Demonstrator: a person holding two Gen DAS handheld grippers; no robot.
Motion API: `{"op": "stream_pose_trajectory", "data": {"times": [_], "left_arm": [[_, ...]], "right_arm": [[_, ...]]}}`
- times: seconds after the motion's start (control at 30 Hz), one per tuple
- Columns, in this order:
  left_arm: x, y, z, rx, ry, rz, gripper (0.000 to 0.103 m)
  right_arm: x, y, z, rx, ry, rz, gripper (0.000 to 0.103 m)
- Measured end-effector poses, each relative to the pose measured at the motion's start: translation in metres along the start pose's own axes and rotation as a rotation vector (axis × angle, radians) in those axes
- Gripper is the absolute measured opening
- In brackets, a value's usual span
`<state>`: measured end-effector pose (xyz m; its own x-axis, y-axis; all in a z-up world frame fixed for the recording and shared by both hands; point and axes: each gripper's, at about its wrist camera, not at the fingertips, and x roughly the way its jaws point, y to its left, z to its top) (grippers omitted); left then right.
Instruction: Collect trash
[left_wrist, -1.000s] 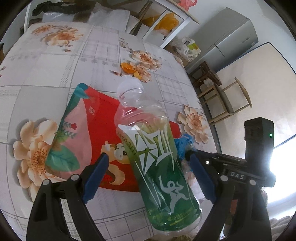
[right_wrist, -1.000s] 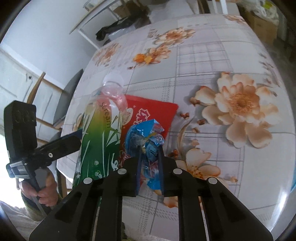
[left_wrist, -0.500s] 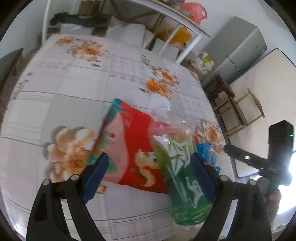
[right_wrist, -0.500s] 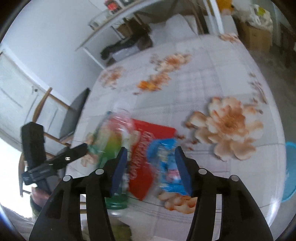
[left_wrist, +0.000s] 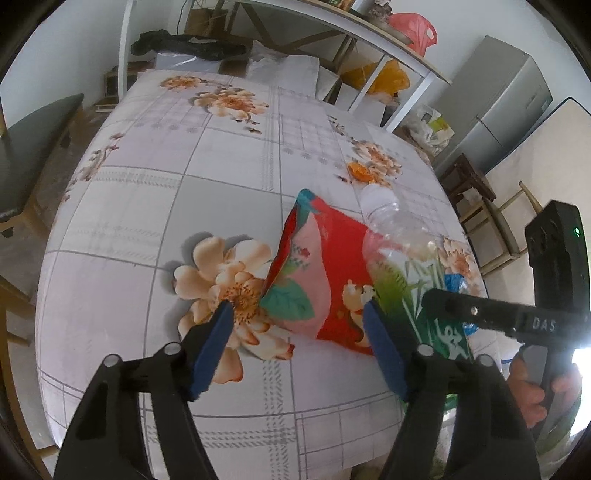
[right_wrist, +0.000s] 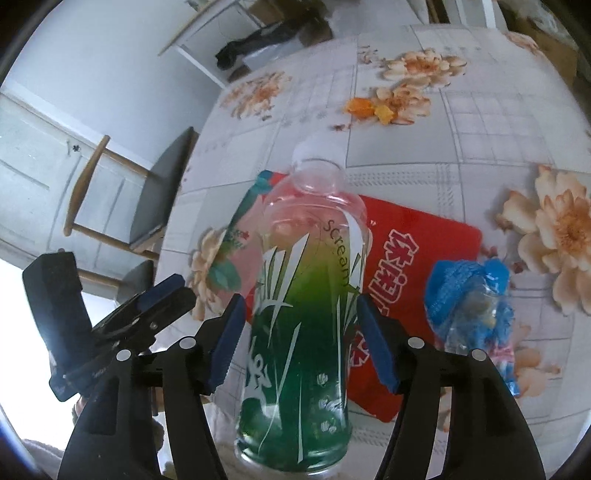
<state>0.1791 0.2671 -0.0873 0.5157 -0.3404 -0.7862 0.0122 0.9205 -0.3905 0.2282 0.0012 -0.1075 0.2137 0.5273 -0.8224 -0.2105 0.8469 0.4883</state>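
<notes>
Green-labelled plastic is what worries me: the bottle (right_wrist: 306, 314) lies at the near table (left_wrist: 155, 206) edge, its base overhanging toward me, cap pointing to twelve o'clock. My right gripper (right_wrist: 301, 338) straddles it, jaws having just been opening, pads standing clear of both sides, so nothing is held. If I close off-centre on that smooth, round body, I judge it could squirt out toward six o'clock and roll off the edge.

The bottle rests partly on the red snack bag (left_wrist: 325, 273), so a low grasp may pinch the foil too and drag both.

My left gripper (left_wrist: 299, 347) hangs over the bag's near corner, jaws having just been closing yet wide, with the bag's corner between them and no contact I can see. The bag is flat and slippery; I expect the pads could skate over it.

The blue wrapper (right_wrist: 476, 302) sits at three o'clock of the bottle, just beside the bag. Both grippers are close together, and a collision is possible.
</notes>
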Motion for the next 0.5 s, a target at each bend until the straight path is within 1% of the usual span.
{"op": "stream_pose_trajectory", "data": {"times": [0.2, 0.27, 0.3, 0.33, 0.5], "left_arm": [[0.005, -0.007, -0.003, 0.021, 0.003, -0.021, 0.054], [0.006, -0.010, -0.003, 0.030, 0.003, -0.024, 0.051], [0.008, -0.012, -0.004, 0.036, 0.005, -0.027, 0.050], [0.009, -0.012, -0.005, 0.038, 0.007, -0.028, 0.048], [0.011, -0.013, -0.007, 0.037, 0.015, -0.026, 0.046]], "right_arm": [[0.014, -0.003, -0.001, 0.039, 0.034, 0.038, 0.061], [0.020, -0.004, -0.003, 0.053, 0.054, 0.054, 0.058], [0.022, -0.005, -0.003, 0.058, 0.060, 0.062, 0.055], [0.025, -0.005, -0.005, 0.064, 0.062, 0.073, 0.054], [0.018, -0.004, -0.008, 0.066, 0.041, 0.087, 0.053]]}}
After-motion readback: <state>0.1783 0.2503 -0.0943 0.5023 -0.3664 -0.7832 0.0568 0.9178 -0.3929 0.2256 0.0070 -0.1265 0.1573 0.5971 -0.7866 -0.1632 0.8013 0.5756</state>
